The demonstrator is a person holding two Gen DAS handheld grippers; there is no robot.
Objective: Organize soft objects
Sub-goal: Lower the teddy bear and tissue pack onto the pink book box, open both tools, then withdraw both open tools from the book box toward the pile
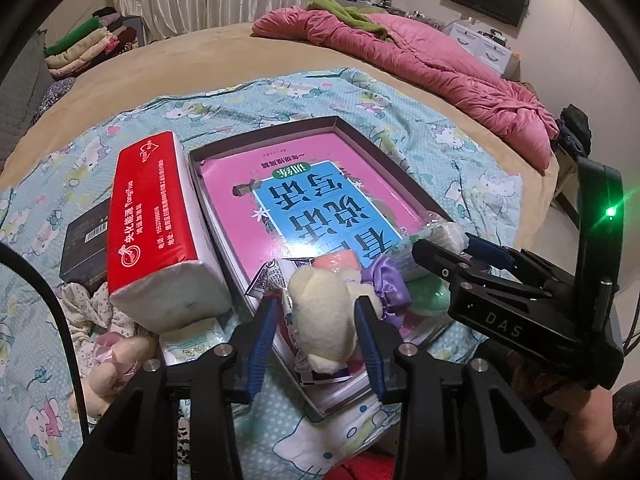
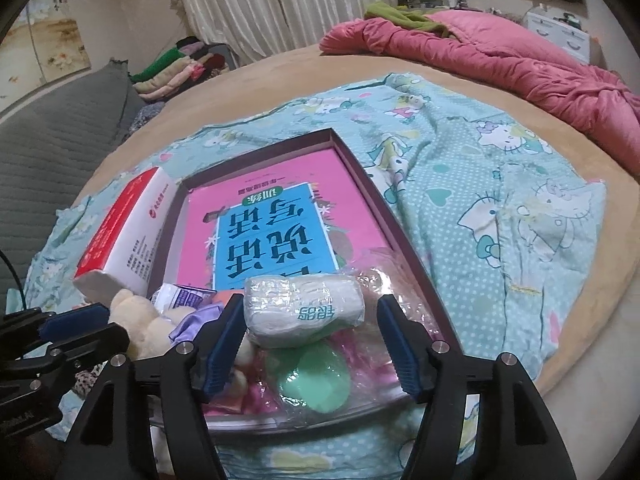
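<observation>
Your left gripper point(image 1: 316, 334) straddles the cream plush toy point(image 1: 324, 316) at the near end of the shallow box point(image 1: 400, 176), its fingers point(image 1: 262, 344) narrowly parted. The right pad looks to touch the fur while the left stands just off it, so I judge the toy released rather than gripped, resting where the box wall and the small packets beside it keep it from rolling. Your right gripper point(image 2: 312, 344) has its fingers spread wide on either side of the wrapped white roll point(image 2: 304, 310), neither pad pressing. The roll lies on top of the crinkly bag of green and pink pieces point(image 2: 316, 384) in the near right corner of the box, probably set there because the soft bag cushions it. The pink book point(image 1: 288, 200) lines the floor of the box and leaves its far half free. The red tissue pack point(image 1: 156, 216) leans against the left wall of the box, outside it, and another plush point(image 1: 116, 364) lies on the bed left of the box, near the tissue pack, both seemingly yet to be sorted.
</observation>
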